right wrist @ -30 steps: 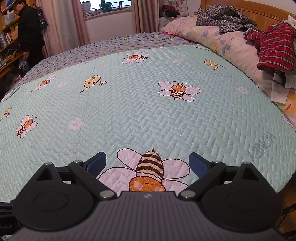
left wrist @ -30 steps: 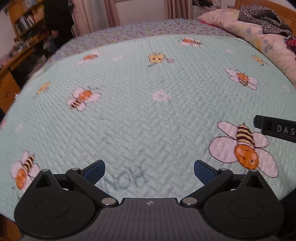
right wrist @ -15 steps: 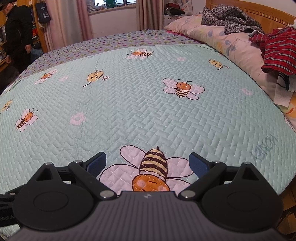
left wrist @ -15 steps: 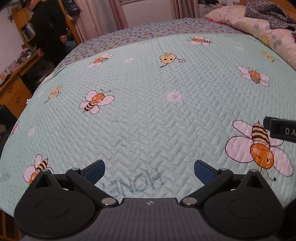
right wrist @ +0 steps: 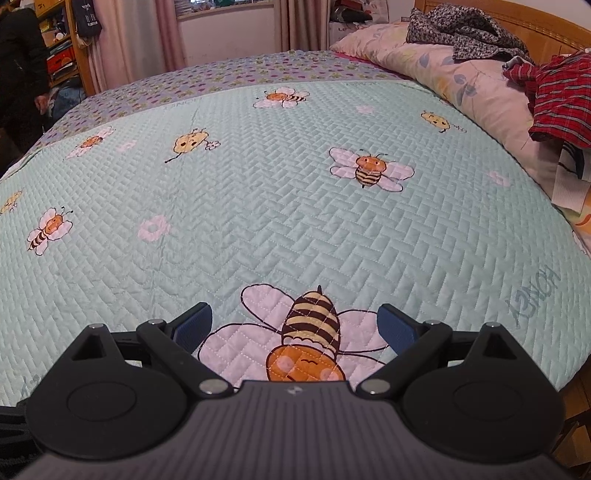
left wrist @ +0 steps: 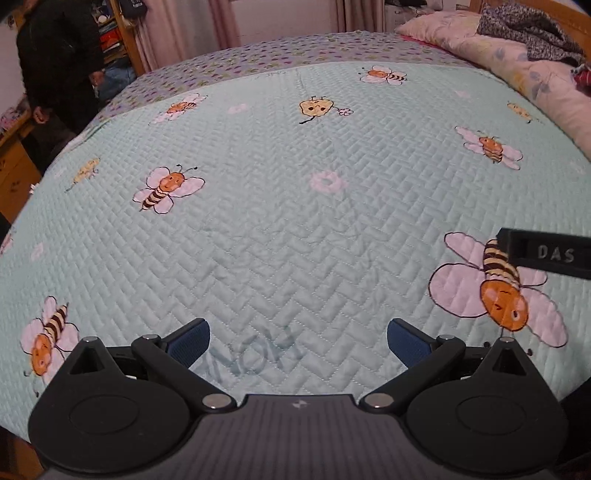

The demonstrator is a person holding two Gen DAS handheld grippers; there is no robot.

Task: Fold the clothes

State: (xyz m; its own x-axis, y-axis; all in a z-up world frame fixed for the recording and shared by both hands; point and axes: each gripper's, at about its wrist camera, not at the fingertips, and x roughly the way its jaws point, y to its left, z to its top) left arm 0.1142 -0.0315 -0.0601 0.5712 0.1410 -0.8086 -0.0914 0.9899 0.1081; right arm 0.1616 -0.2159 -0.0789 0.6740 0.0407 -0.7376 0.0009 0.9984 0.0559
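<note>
A red plaid garment (right wrist: pixel 557 99) lies crumpled on the pillow at the far right of the bed. Behind it, against the headboard, lies a dark speckled garment (right wrist: pixel 465 33), which the left wrist view shows too (left wrist: pixel 528 31). My left gripper (left wrist: pixel 298 341) is open over the mint bee-print quilt (left wrist: pixel 280 206), nothing between its blue pads. My right gripper (right wrist: pixel 295 326) is open as well, hovering above a large printed bee near the quilt's front edge. Part of the right gripper's black body (left wrist: pixel 546 254) shows at the right of the left wrist view. Both garments are far from both grippers.
A long floral pillow (right wrist: pixel 461 77) runs along the wooden headboard (right wrist: pixel 517 22) on the right. A person in dark clothes (left wrist: pixel 59 59) stands by wooden shelves at the far left. Curtains (right wrist: pixel 136 33) hang behind the bed. The bed's front edge drops off just below the grippers.
Both views have swung slightly, so the quilt pattern shifted right and the person at the left came more into sight. Both grippers stayed open.
</note>
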